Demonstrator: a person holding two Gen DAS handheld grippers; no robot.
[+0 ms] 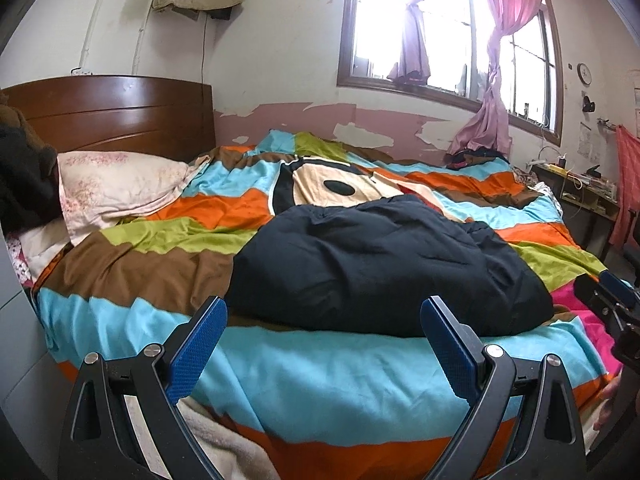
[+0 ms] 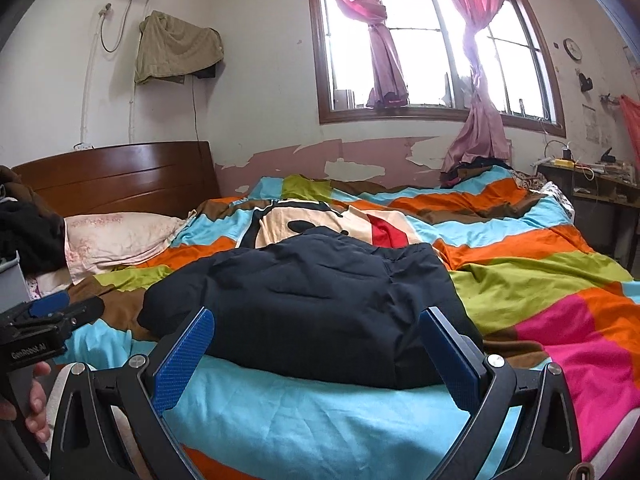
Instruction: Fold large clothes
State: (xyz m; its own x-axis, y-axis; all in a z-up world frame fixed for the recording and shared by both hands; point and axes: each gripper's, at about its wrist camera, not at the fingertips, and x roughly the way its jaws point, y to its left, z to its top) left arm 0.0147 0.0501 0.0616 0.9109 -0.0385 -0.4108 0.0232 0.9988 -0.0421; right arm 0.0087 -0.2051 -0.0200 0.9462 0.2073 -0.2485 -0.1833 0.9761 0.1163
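A dark navy padded garment point(image 1: 380, 264) lies bunched in a compact heap on the striped quilt near the bed's front edge; it also shows in the right wrist view point(image 2: 312, 304). My left gripper point(image 1: 326, 312) is open and empty, held just in front of the garment's near edge, not touching it. My right gripper point(image 2: 318, 322) is open and empty, also just short of the garment's near edge. The right gripper's tip shows at the right edge of the left wrist view point(image 1: 612, 300); the left gripper shows at the left of the right wrist view point(image 2: 44, 320).
The colourful striped quilt point(image 1: 280, 368) covers the whole bed. A floral pillow point(image 1: 116, 184) and wooden headboard point(image 1: 112, 116) are at the left. A cluttered desk point(image 1: 576, 184) stands at the far right under the window. Dark clothes point(image 2: 28, 228) are piled at the left.
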